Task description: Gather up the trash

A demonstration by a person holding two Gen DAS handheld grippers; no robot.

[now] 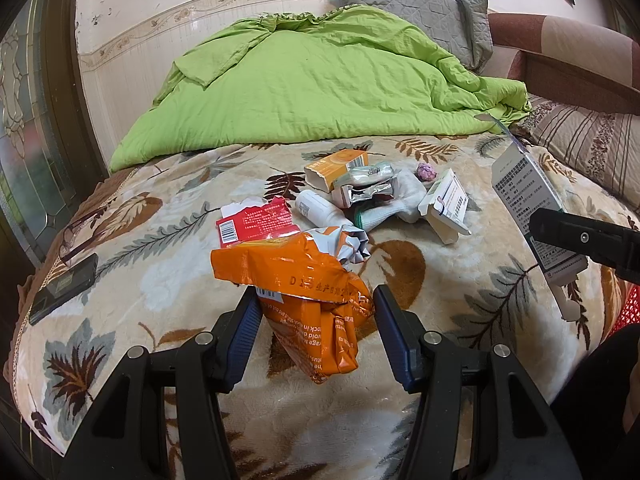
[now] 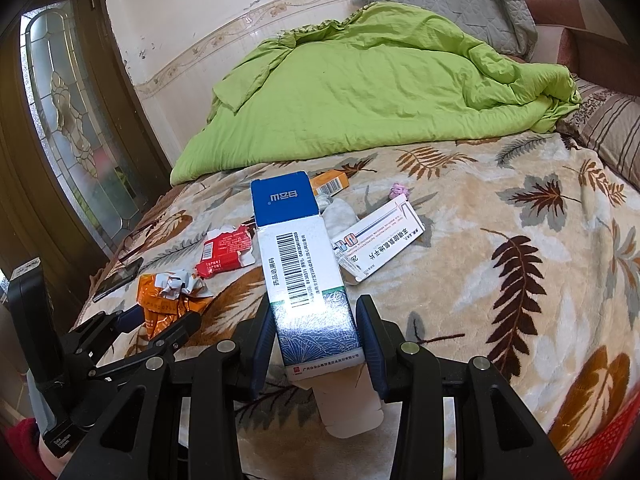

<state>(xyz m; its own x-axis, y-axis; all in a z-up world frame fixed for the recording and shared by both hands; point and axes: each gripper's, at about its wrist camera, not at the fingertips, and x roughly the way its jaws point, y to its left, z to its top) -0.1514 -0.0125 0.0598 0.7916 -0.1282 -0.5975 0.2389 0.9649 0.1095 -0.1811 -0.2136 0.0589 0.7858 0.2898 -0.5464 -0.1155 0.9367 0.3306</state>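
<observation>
A crumpled orange snack bag (image 1: 304, 292) hangs just above the leaf-patterned blanket (image 1: 168, 208), and my left gripper (image 1: 314, 300) is shut on it with both blue pads against its sides. My right gripper (image 2: 314, 320) is shut on a blue and white medicine box (image 2: 300, 256), which tilts away from me with its bottom flap open. More trash lies mid-bed: a torn red wrapper (image 1: 252, 224), a white bottle (image 1: 316, 210), an orange box (image 1: 336, 168), a silver foil pouch (image 1: 366, 194), a white medicine box (image 1: 446, 204) and a small pink ball (image 1: 425, 171).
A white sock (image 1: 404, 196) lies among the trash. A black phone (image 1: 64, 284) and glasses (image 1: 80, 236) rest near the bed's left edge. A green quilt (image 1: 312, 76) and grey pillow (image 1: 416, 8) fill the far half. A red mesh basket (image 2: 600, 444) shows at lower right.
</observation>
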